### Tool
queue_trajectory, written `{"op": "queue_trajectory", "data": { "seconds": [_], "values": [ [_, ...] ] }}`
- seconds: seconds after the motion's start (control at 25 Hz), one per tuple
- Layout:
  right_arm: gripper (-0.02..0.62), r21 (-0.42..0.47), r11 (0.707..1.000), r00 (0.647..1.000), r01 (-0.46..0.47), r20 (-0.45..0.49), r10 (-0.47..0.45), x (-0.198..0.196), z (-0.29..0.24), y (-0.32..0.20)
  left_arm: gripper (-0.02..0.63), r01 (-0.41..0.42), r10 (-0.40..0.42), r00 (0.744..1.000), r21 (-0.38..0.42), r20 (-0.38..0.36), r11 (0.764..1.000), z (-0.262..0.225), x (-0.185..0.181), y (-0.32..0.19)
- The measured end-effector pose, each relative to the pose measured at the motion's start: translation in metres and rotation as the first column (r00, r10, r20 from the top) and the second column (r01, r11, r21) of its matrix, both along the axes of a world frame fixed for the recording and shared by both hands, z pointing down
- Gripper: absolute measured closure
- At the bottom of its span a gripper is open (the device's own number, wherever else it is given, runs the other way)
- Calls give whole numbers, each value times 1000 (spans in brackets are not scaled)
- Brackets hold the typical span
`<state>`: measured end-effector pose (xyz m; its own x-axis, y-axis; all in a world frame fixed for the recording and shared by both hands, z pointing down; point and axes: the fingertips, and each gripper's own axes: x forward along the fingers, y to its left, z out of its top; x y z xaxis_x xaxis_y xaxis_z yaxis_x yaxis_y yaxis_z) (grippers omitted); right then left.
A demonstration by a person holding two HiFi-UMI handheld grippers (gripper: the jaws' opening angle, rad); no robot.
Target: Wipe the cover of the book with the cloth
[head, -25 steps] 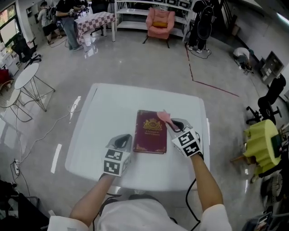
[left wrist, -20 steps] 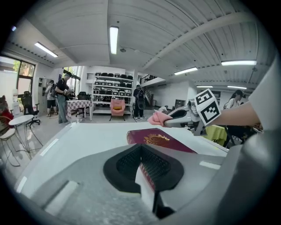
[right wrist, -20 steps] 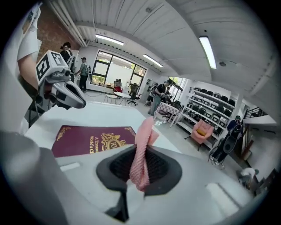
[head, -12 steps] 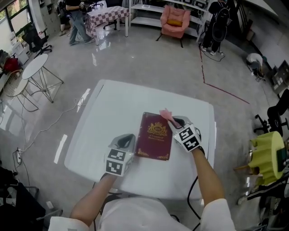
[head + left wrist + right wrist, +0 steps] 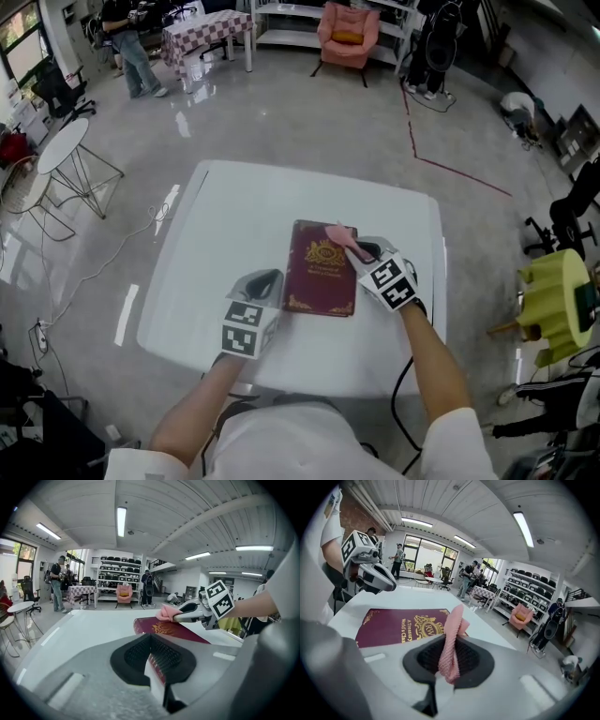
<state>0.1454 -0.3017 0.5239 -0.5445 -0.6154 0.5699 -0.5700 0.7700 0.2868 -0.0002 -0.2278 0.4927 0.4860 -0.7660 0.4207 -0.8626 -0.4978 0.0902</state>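
Observation:
A maroon book (image 5: 314, 277) with a gold crest lies flat on the white table (image 5: 234, 225). My right gripper (image 5: 356, 250) is shut on a pink cloth (image 5: 337, 234). The cloth hangs over the cover's upper right part. In the right gripper view the cloth (image 5: 452, 644) stands up from the shut jaws, with the book (image 5: 393, 625) just beyond. My left gripper (image 5: 268, 279) sits at the book's lower left edge. Its jaws (image 5: 154, 660) stand together, and a sliver of maroon shows at the seam. Whether it touches the book I cannot tell.
A round white side table (image 5: 56, 150) and a wire chair stand on the floor to the left. At the right are a yellow-green stool (image 5: 548, 300) and a black office chair (image 5: 572, 202). A pink armchair (image 5: 345, 28) and people stand far behind.
The cloth in my right gripper has shifted slightly left, further onto the cover's upper right. My left gripper stays at the book's left edge. The head view has swung a little.

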Motion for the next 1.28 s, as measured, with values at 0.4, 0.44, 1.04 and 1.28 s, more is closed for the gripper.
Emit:
{"op": "queue_trajectory", "data": {
  "seconds": [0.4, 0.44, 1.04, 1.28],
  "values": [
    [555, -13, 1000, 1000, 9, 11, -9, -5, 3, 54, 600, -56, 56, 998, 12, -8, 998, -3, 8, 16],
    [555, -14, 1000, 1000, 8, 12, -8, -6, 3, 58, 600, -59, 59, 998, 13, -9, 998, -4, 8, 17],
    [555, -32, 999, 999, 13, 52, -12, -15, 3, 128, 600, -104, 103, 994, -3, -28, 995, -5, 13, 37],
    [555, -43, 998, 997, 41, 68, -38, -18, 3, 150, 600, -120, 119, 992, -12, -35, 993, 0, 18, 38]
  ]
}}
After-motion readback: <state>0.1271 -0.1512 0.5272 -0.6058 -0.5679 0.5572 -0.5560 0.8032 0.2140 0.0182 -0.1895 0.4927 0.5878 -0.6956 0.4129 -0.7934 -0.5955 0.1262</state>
